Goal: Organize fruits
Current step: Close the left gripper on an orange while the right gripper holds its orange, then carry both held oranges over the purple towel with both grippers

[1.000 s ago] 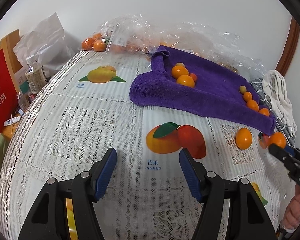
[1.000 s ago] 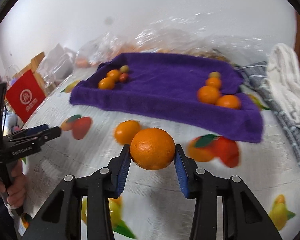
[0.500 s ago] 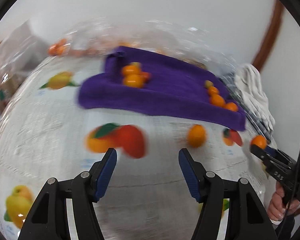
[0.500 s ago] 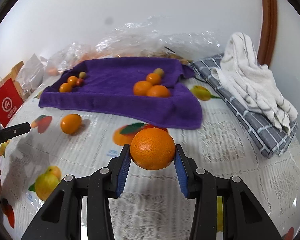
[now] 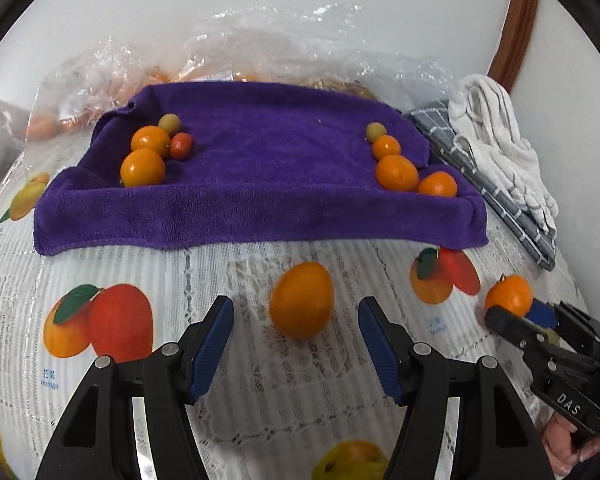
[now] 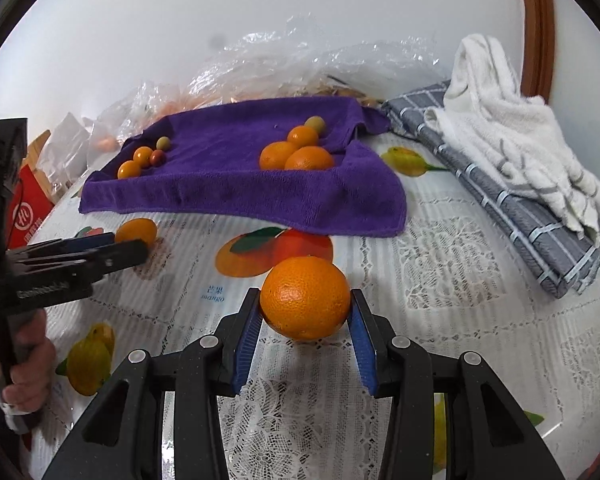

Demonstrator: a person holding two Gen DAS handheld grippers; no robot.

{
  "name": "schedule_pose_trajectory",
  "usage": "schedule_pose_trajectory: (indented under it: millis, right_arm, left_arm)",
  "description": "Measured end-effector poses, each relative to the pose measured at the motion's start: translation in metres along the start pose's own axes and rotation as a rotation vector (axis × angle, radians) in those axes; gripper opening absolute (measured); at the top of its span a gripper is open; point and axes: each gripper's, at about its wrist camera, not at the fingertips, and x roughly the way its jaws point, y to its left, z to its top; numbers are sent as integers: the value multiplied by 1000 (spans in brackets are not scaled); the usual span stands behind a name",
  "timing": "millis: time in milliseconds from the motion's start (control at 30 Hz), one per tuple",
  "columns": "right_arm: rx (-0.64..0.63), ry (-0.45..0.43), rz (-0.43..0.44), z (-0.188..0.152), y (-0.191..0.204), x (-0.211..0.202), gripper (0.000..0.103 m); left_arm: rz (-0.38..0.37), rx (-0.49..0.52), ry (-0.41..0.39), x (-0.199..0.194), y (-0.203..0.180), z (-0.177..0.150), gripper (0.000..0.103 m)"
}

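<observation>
A purple towel (image 5: 260, 184) lies across the back of the table with a cluster of small fruits at its left end (image 5: 144, 166) and another at its right end (image 5: 396, 172). A loose oval orange fruit (image 5: 302, 300) rests on the tablecloth in front of the towel. My left gripper (image 5: 296, 336) has the fruit between its closing jaws, and the blue pads stand clear of it on both sides. My right gripper (image 6: 305, 320) is shut on a round orange (image 6: 305, 298), held just above the tablecloth, also visible at the right of the left wrist view (image 5: 508, 295).
Clear plastic bags (image 5: 284, 52) with more fruit lie behind the towel. A grey checked cloth (image 6: 512, 208) with a white towel (image 6: 512, 148) on it lies at the right. A red box (image 6: 26, 208) stands at the left edge. The tablecloth (image 6: 452, 264) bears printed fruit pictures.
My left gripper swept right across the table until the loose oval fruit came between its jaws. The right gripper carried the orange to the right and then held still.
</observation>
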Motion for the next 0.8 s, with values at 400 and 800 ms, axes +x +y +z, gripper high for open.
schedule_pose_trajectory:
  millis: [400,800]
  right_arm:
    - [8,9,20,1,-2,3,43]
    - [20,-24,4,-1,-5,-5,43]
  left_arm:
    - [-90,-56,-22,-2,11,0,30]
    - [-88,-173,-104,-18,35,5,30]
